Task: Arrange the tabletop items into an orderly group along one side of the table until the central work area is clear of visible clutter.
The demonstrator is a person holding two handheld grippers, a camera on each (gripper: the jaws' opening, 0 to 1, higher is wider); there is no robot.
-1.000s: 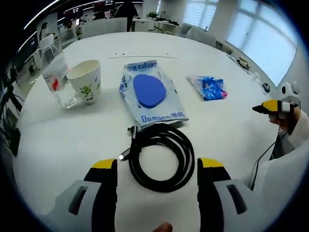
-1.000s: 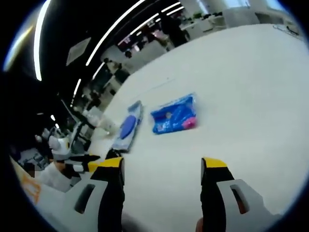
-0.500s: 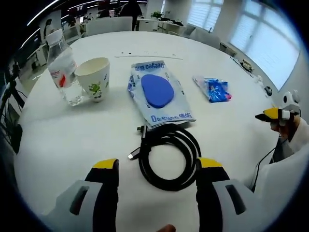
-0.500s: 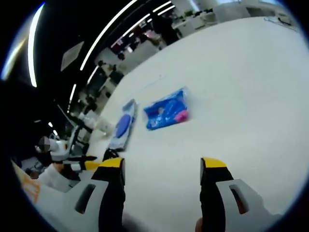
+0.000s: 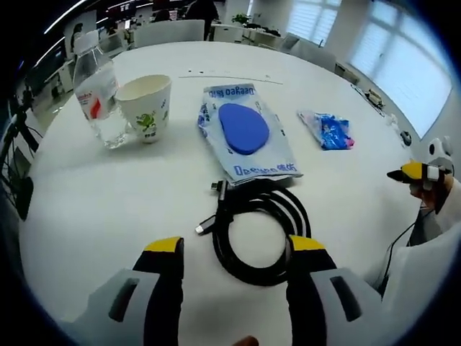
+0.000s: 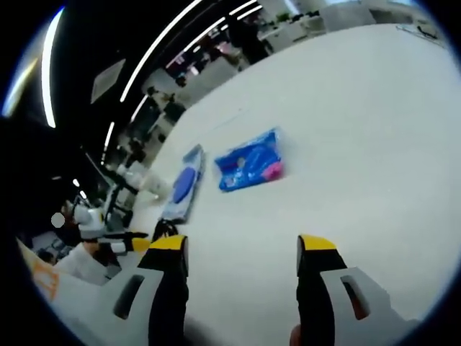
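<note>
In the left gripper view, a clear water bottle (image 5: 96, 90) stands upright near the far left edge of the white table (image 5: 94, 209), touching a paper cup (image 5: 147, 107) just to its right; a white pouch with a blue oval (image 5: 246, 133) lies flat mid-table; a coiled black cable (image 5: 258, 231) lies against the pouch's near end, between the spread, empty jaws of the left gripper (image 5: 235, 249); a small blue packet (image 5: 328, 131) lies toward the right edge. In the right gripper view, the right gripper (image 6: 242, 246) is likewise released, holding nothing, over bare tabletop.
</note>
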